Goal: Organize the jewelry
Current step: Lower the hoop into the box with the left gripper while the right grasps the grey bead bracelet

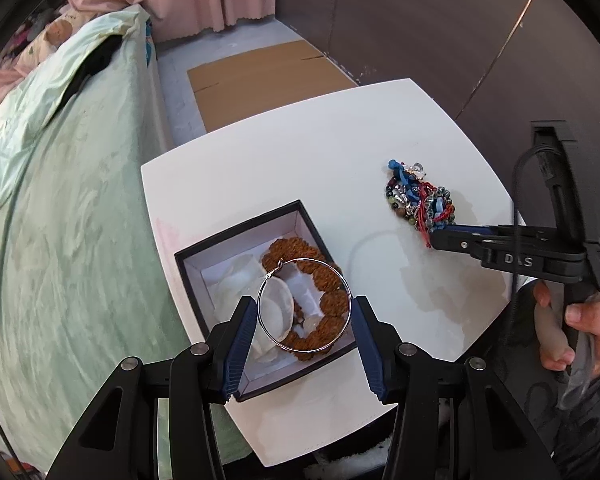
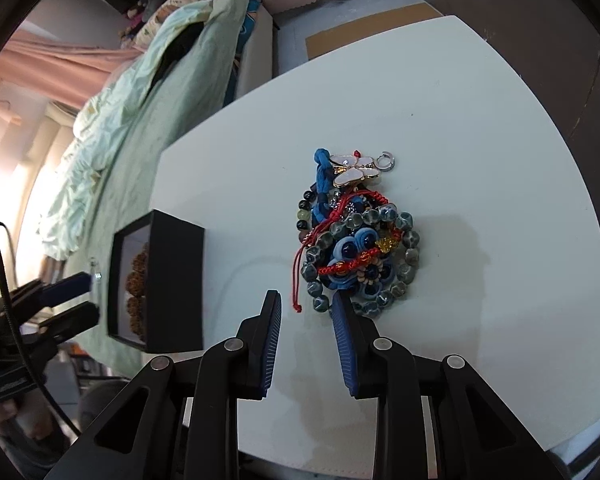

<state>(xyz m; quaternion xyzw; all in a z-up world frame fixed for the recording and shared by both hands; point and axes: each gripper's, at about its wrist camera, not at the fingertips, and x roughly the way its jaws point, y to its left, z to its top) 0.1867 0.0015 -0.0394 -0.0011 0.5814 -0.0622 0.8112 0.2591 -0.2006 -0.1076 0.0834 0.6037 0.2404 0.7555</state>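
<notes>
Left wrist view: white square bench [image 1: 300,160] beside a bed with pale green cover [image 1: 72,208]. Black square box with white lining [image 1: 236,232] sits at bench edge nearest the bed, open top. Inside the box: brown rough-bead bracelet [image 1: 328,300] and pale shell-like discs [image 1: 240,276]. Left hand-held gripper [image 1: 304,312] hovers above the box, jaws spread wide, thin silver hoop earring [image 1: 303,304] spanning between both pads; contact at pads looks touching. Heap of mixed bead and cord jewelry [image 2: 356,248] lies on bench, well apart from the box, on the side away from the bed. White butterfly charm [image 2: 354,170] at heap's far end. Right hand-held gripper [image 2: 306,312] jaws open, nothing held, tips just beside the heap's near end.
</notes>
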